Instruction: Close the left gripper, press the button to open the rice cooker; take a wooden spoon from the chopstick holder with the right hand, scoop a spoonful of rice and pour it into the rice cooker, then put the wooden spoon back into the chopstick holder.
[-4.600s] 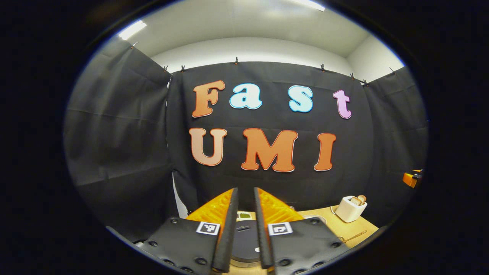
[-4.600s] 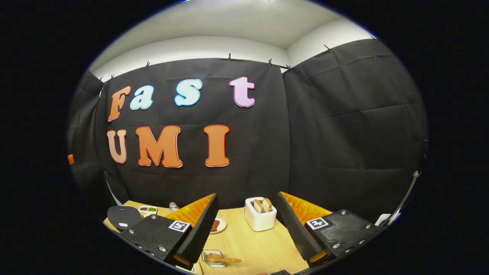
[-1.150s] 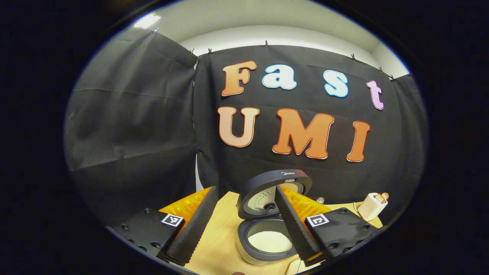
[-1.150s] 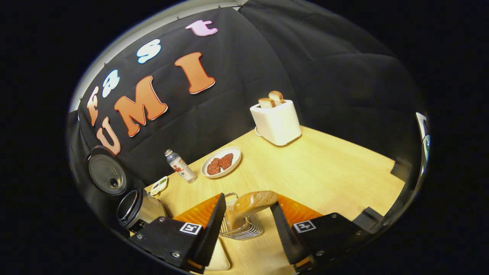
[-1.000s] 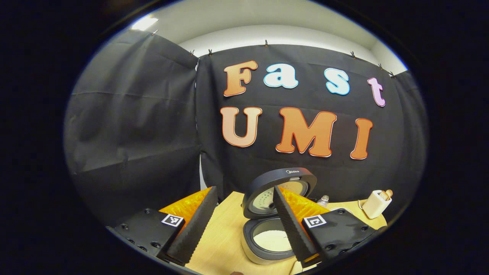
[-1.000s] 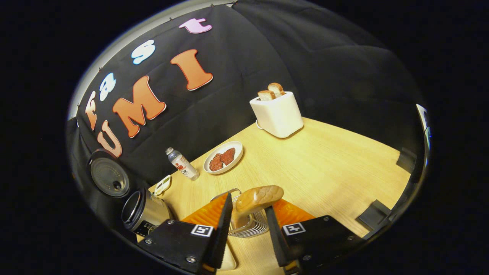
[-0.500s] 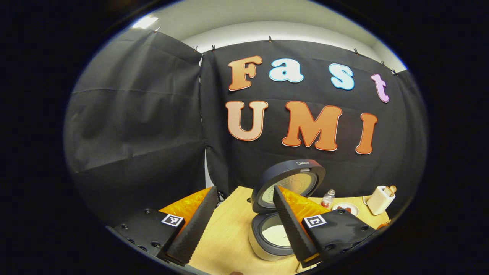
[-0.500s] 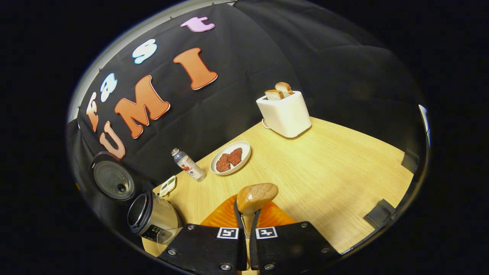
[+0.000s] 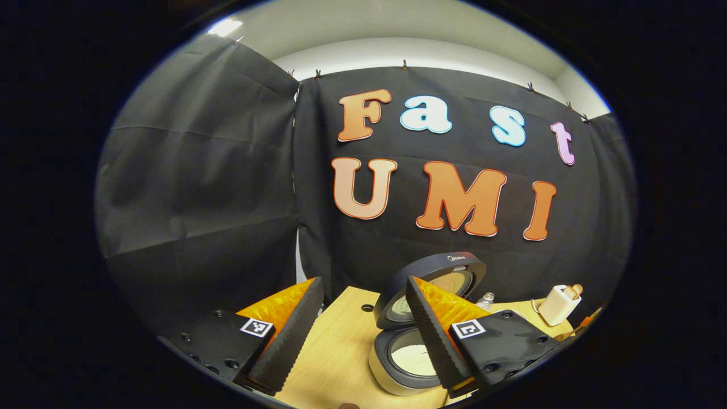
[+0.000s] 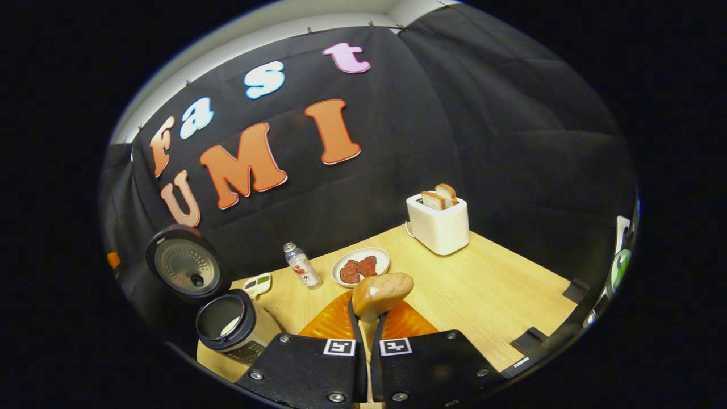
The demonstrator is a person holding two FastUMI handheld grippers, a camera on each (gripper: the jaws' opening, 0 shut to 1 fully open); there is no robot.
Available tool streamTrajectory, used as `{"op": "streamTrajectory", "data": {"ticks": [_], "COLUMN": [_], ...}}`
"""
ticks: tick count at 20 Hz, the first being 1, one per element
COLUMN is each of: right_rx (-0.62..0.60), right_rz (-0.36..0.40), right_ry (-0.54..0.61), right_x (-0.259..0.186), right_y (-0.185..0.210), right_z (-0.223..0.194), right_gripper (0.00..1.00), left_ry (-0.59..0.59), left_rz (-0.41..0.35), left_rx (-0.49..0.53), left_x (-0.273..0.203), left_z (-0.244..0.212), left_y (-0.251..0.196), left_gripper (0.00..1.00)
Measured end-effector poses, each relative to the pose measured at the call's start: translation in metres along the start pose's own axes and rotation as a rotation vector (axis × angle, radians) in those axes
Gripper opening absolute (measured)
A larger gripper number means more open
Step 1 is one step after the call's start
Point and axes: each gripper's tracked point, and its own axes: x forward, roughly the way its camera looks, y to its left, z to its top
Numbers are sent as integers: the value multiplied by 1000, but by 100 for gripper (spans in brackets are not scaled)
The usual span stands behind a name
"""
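The rice cooker (image 9: 392, 369) stands open on the wooden table, its lid (image 9: 437, 278) tilted up and white rice (image 9: 413, 359) in the pot. My left gripper (image 9: 363, 284) hovers open in front of it with nothing between its fingers. In the right gripper view, my right gripper (image 10: 366, 318) is shut on the handle of the wooden spoon (image 10: 381, 295), whose bowl sticks up just past the fingertips. The open rice cooker (image 10: 230, 324) and its raised lid (image 10: 184, 270) lie to the left of that gripper.
A small bottle (image 10: 303, 266), a plate with red pieces (image 10: 360, 266) and a white toaster with bread (image 10: 438, 224) stand along the back of the table (image 10: 488, 301). A small sectioned dish (image 10: 257, 284) lies near the cooker.
My right gripper went from open around the spoon above the wire holder to shut on it, then lifted it up and away. The left gripper stayed open and barely shifted.
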Motion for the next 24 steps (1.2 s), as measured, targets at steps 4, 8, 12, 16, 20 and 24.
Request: {"op": "streamTrajectory", "data": {"ticks": [4, 8, 12, 16, 20, 24], "right_rx": [-116, -241, -378, -405, -230, -18], "right_rz": [32, -4, -107, -144, -150, -88], "right_ry": [24, 142, 251, 288, 312, 323], "right_x": [-26, -23, -15, -15, -21, -20], "right_y": [56, 67, 57, 54, 57, 79], "right_z": [-32, -86, -118, -144, -159, -167], "right_gripper": [2, 2, 2, 2, 2, 1], "left_ry": [-6, -2, -20, -9, -12, 2], "left_rz": [-34, -26, -7, -13, -33, -44], "left_rx": [12, 42, 65, 78, 110, 106], "left_x": [11, 12, 8, 7, 8, 10], "left_z": [0, 2, 7, 3, 1, -3], "left_y": [16, 34, 48, 47, 43, 42], "left_gripper": [100, 100, 99, 100, 100, 99]}}
